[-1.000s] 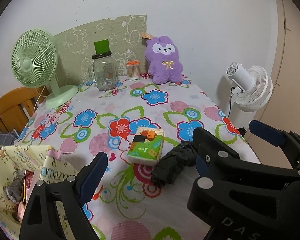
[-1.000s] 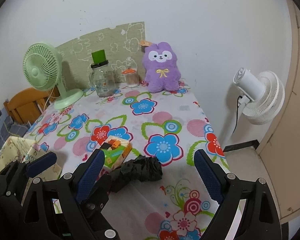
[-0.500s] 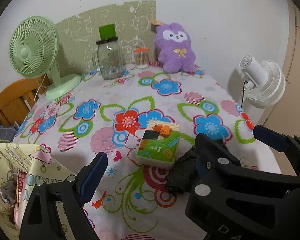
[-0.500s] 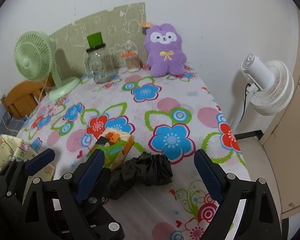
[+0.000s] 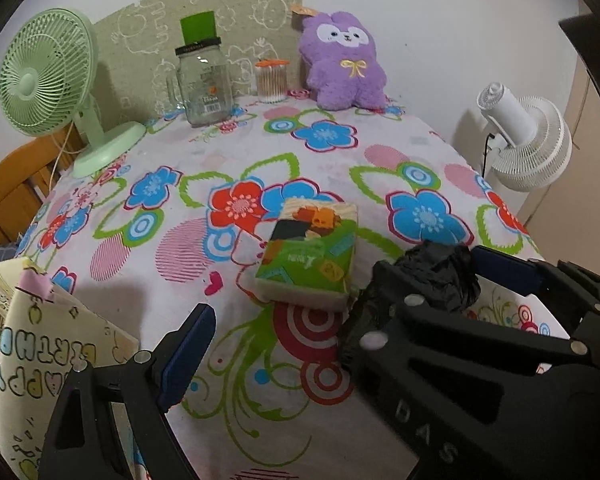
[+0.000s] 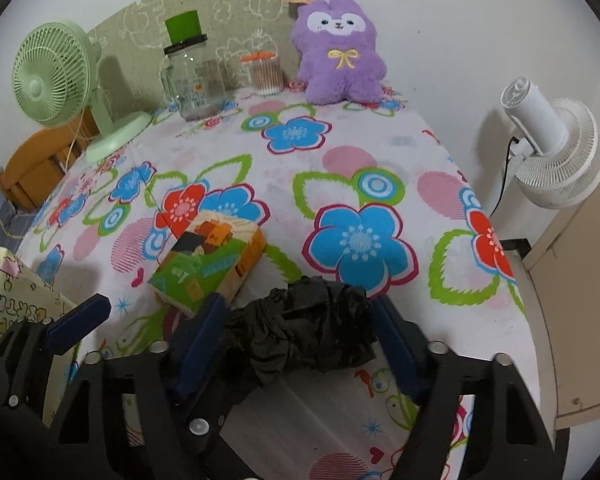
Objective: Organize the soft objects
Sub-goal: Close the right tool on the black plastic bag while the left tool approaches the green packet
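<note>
A counter [image 6: 380,152] covered in a bright flower-print cloth fills both fisheye views. Along its far edge, against the wall, stand a green fan [image 6: 56,80], a glass jar [image 6: 192,80] with a green lid, a small tub of cotton swabs [image 6: 266,74] and a purple plush toy [image 6: 338,52]. These look parked out of the way, leaving the near half free for sorting.

Near the front edge lies a crumpled black plastic bag [image 6: 312,332], just right of a green tissue pack [image 6: 208,266] and almost touching it. The right gripper [image 6: 300,344] has its blue-padded fingers apart, one on each side of the bag, so the bag sits squarely between them, close to both pads. They appear not yet pressed into it, likely lined up to squeeze and lift this soft item.

The left gripper [image 5: 328,340] hovers over the front left part of the counter, its fingers spread wide and holding nothing; in its view the right gripper's body blocks much of the bag. A pale printed gift bag [image 5: 40,344] stands open off the front left corner, probably the place where soft things go.
</note>
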